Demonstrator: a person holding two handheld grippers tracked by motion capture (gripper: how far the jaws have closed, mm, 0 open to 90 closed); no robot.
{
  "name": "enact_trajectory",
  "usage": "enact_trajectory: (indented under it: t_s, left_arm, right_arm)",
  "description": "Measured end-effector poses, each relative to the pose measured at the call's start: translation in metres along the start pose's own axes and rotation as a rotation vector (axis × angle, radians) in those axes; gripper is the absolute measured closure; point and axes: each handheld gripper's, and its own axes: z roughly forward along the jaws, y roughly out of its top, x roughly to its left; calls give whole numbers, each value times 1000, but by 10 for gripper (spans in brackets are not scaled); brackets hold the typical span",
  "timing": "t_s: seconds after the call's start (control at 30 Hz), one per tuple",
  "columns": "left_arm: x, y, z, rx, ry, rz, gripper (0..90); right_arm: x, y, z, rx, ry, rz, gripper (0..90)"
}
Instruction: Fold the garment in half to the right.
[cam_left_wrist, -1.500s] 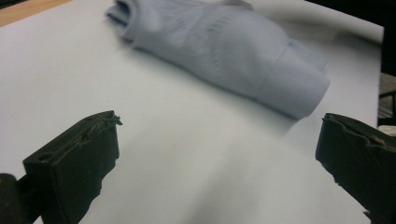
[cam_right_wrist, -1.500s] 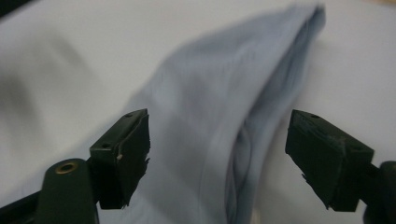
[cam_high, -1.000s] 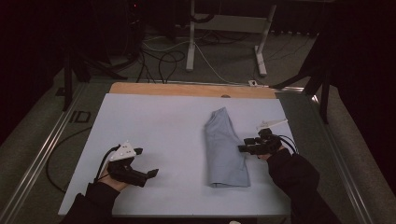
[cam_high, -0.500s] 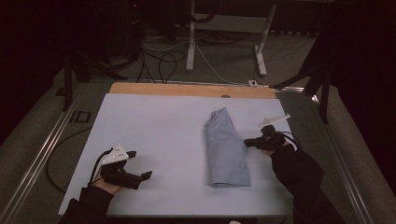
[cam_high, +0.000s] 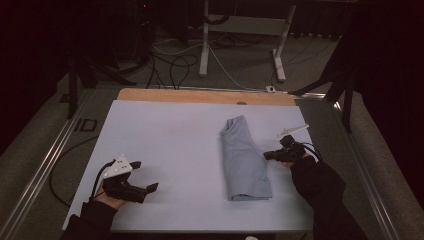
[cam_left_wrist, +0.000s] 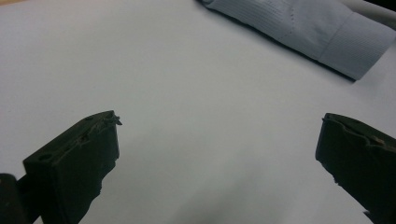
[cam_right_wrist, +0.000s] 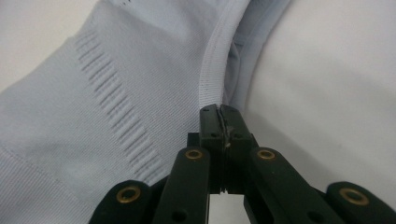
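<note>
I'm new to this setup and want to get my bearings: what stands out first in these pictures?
A folded light-blue garment lies right of centre on the white table. The right gripper is shut on its right edge, seen up close in the right gripper view. The left gripper rests open near the front left, apart from the cloth.

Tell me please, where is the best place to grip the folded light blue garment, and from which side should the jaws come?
Grip the folded light blue garment at its thick banded edge, coming in low from the table's right side. That edge is a firm raised seam lying along the right of the folded stack, so thin jaws can pinch it. The right gripper has just closed its jaws there, apparently on that band. The left gripper is open, far away.
</note>
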Motion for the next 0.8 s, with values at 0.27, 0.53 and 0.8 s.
enact_trajectory:
  t_s: [0.27,0.53,0.8]
  left_arm:
    - [4,-4,0,3,15,-6,5]
    - [4,-7,1,4,20,-9,5]
    - [4,-8,0,-23,15,2,5]
  right_arm:
    - [-2,-4,10,36,-23,-4,893]
    - [7,7,5,33,-69,-30,798]
    - [13,35,-8,-49,-94,-61,596]
